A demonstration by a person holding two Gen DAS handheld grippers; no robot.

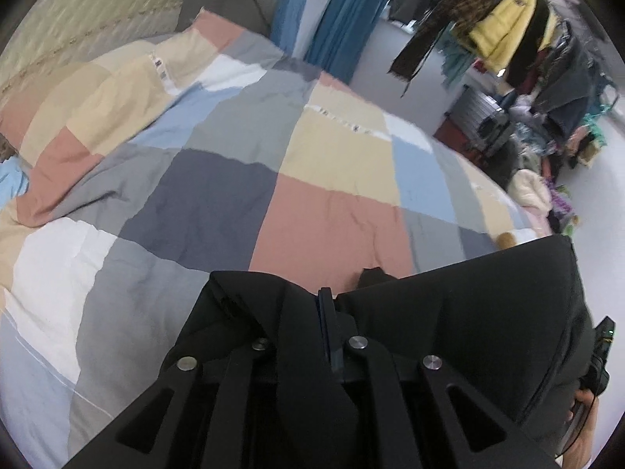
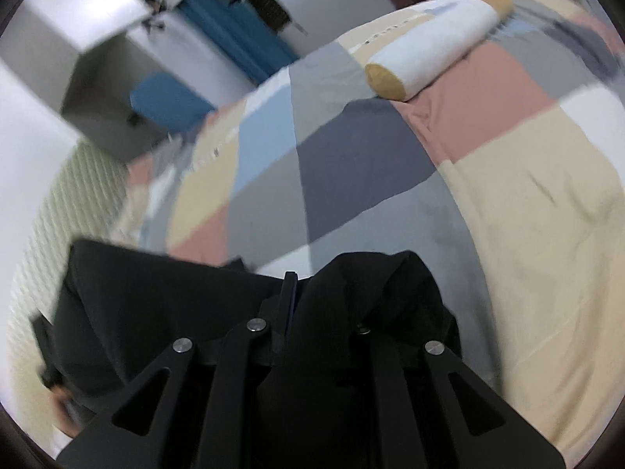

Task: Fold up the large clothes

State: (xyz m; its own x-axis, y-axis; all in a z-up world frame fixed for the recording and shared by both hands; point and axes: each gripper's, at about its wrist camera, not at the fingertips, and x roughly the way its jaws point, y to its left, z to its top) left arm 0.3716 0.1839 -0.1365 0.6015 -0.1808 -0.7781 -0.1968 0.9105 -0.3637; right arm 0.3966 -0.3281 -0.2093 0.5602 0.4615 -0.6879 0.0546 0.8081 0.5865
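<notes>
A large black garment (image 1: 461, 305) hangs stretched between my two grippers above a bed. My left gripper (image 1: 326, 301) is shut on one edge of it; the cloth bunches over the fingers and spreads to the right. My right gripper (image 2: 290, 285) is shut on another edge of the same garment (image 2: 148, 297), which spreads to the left. Both hold it lifted over the patchwork duvet (image 1: 234, 179). The lower part of the garment is hidden below both views. The right wrist view is blurred.
The bed carries a patchwork duvet (image 2: 351, 164) in grey, pink, beige and blue squares. A white bolster with tan ends (image 2: 433, 54) lies on it. A rack of hanging clothes (image 1: 504, 27) and piles on the floor stand at the right. Blue curtains (image 1: 343, 15) hang behind.
</notes>
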